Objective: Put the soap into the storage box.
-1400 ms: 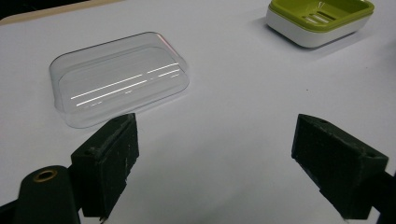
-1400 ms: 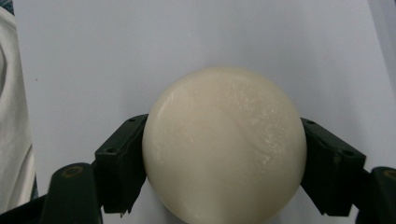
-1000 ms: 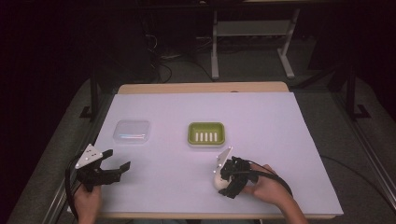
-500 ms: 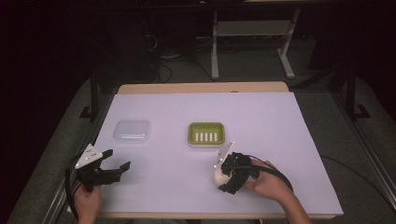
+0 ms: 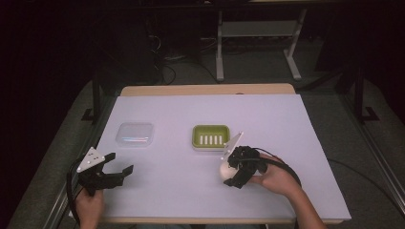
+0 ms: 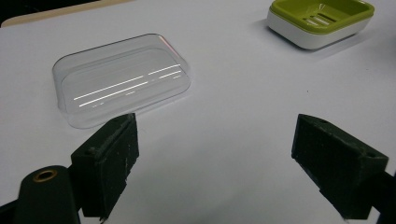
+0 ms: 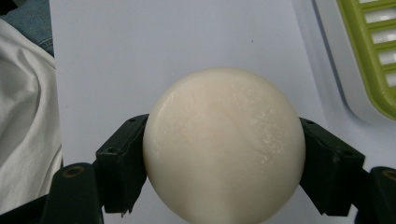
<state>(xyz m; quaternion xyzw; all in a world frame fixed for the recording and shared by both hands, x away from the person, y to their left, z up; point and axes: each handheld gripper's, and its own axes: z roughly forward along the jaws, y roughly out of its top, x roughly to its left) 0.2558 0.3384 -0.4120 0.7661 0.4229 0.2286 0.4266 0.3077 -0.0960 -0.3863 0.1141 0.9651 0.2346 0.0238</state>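
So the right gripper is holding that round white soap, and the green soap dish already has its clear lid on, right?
Not quite. The right gripper does hold the soap, but the clear lid lies on the table, left of the green soap dish, as the high view shows.

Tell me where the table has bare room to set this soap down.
Bare table lies right of the green dish, between dish and clear lid, and along the far edge. Only the spot by the right gripper holding the soap is crowded.
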